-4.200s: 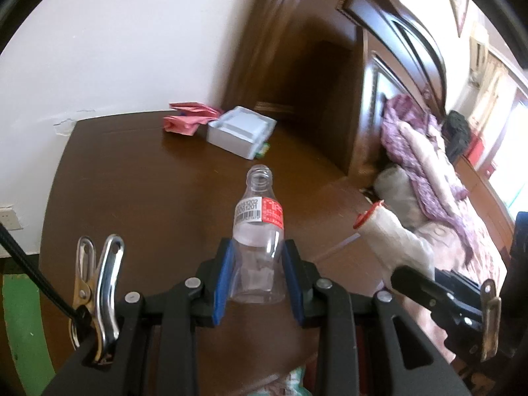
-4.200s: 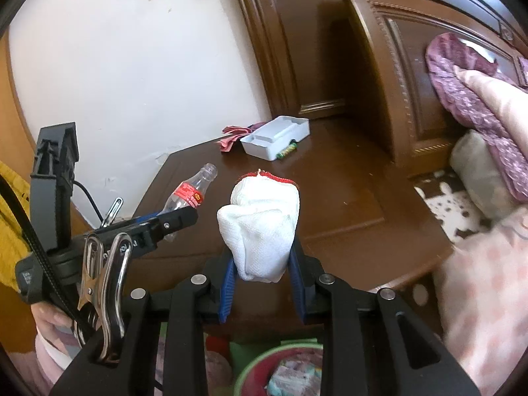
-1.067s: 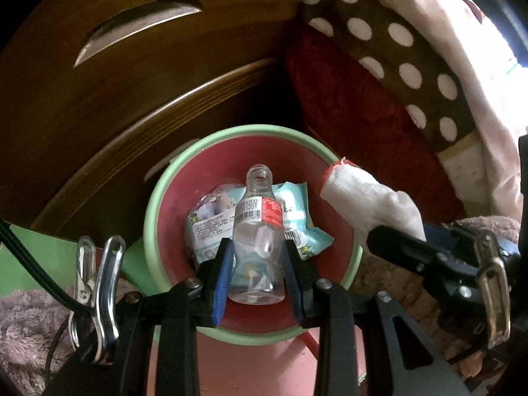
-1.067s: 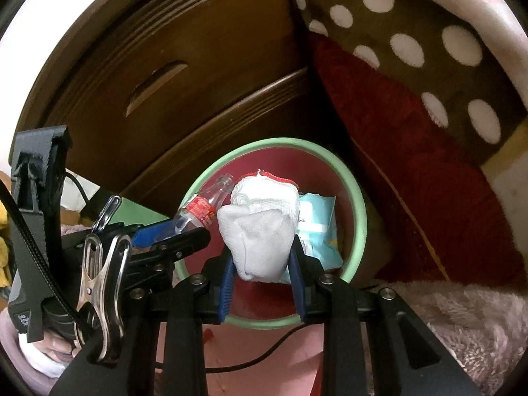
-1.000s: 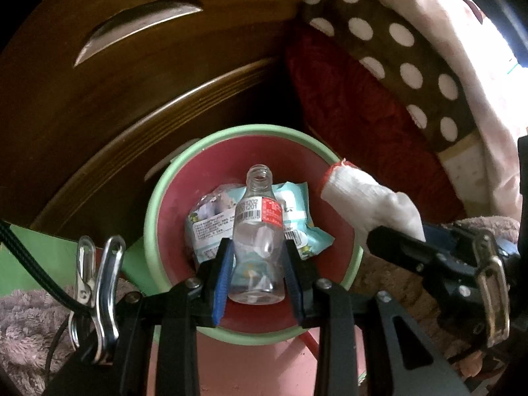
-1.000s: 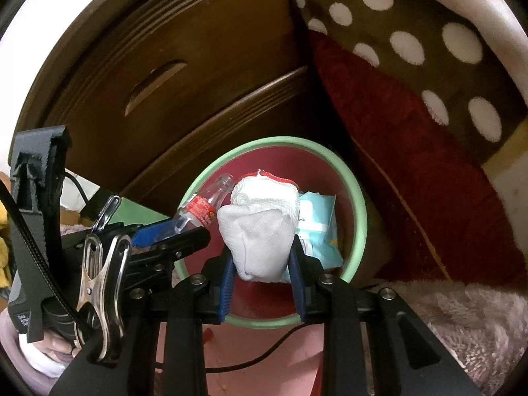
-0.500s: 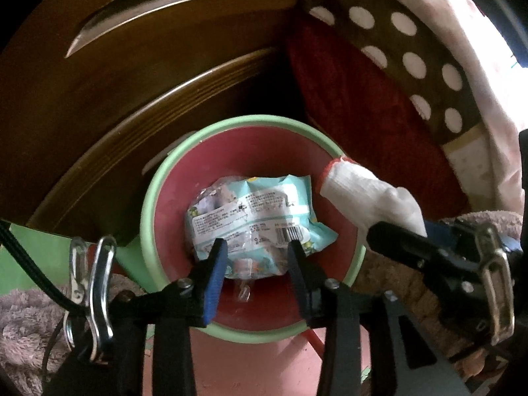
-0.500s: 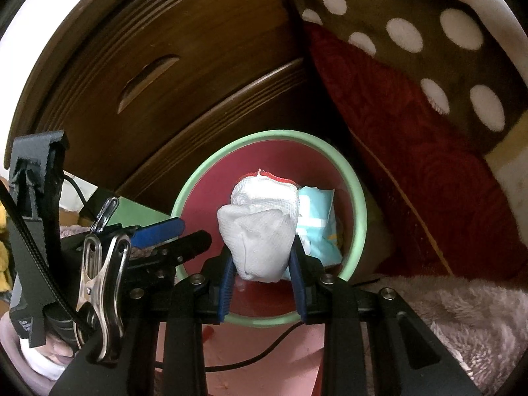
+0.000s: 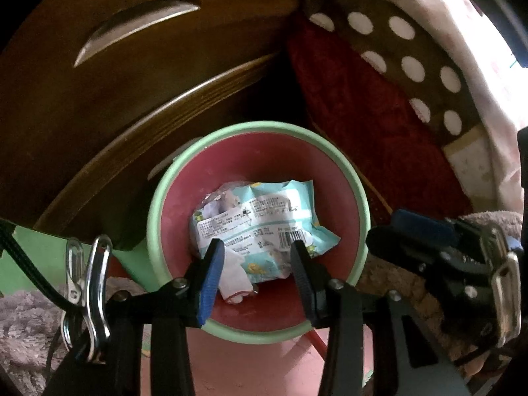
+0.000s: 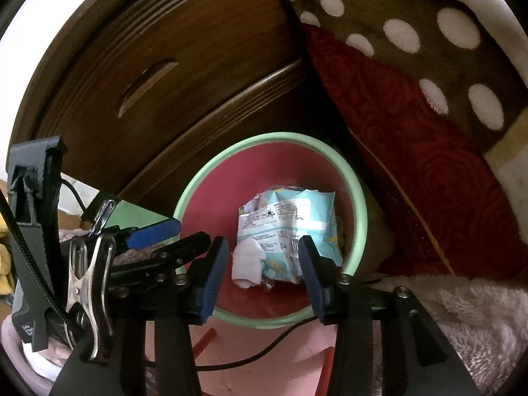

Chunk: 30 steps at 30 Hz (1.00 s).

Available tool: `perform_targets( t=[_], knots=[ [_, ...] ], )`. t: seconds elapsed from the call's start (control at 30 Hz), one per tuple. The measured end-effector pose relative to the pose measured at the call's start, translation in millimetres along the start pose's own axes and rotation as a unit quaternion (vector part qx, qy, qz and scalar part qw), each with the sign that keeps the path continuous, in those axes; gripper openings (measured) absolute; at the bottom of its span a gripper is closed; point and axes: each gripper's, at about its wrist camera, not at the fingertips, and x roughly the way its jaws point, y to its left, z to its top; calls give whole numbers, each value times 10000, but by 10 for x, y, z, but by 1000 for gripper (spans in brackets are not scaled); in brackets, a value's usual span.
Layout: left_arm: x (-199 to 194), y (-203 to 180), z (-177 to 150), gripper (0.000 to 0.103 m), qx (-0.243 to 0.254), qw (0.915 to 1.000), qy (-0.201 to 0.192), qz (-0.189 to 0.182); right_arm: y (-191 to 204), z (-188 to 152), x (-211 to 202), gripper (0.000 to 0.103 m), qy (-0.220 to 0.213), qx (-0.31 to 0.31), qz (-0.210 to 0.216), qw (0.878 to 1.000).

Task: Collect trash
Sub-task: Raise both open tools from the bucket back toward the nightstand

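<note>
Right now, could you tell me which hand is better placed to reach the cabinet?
Probably left: left gripper and right gripper have just been opening, empty, over the bin; the left is on the cabinet side.

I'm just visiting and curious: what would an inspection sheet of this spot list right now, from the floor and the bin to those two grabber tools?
Surface: pink floor under the bin.
Job's things: green-rimmed bin with a red inside, holding a light-blue printed wrapper and a white glove; the bottle is hidden, or nearly so.
Clutter: nothing seen.
Grippers: left gripper and right gripper over the bin, both open and empty; the jaws of both have just been opening.
Cables: black cable across the floor by the bin.
Surroundings: dark wooden drawer front, red and polka-dot bedding, fluffy fabric.
</note>
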Motion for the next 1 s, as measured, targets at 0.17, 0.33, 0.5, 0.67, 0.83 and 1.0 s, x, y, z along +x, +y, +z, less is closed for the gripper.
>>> perform_targets(
  t=[0.17, 0.33, 0.5, 0.67, 0.83, 1.0],
  knots=[
    [-159, -47, -21, 44, 92, 9998, -147, 18, 10, -43, -77, 45, -152, 26, 81, 9998],
    [-332, -114, -28, 44, 137, 9995, -282, 4, 27, -78, -226, 45, -428, 5, 173, 9989],
    [-568, -218, -42, 44, 260, 9985, -483, -7, 86, -121, -407, 45, -772, -79, 247, 9967],
    [-840, -316, -62, 44, 342, 9967, -739, 13, 160, -170, -626, 45, -1010, -147, 441, 9938],
    [-1081, -353, -66, 44, 330, 9945, -998, -39, 214, -198, -847, 45, -1245, -130, 667, 9899],
    [-1280, -284, -75, 44, 196, 9925, -1201, -96, 285, -186, -1057, 45, -1480, -188, 797, 9856]
  ],
)
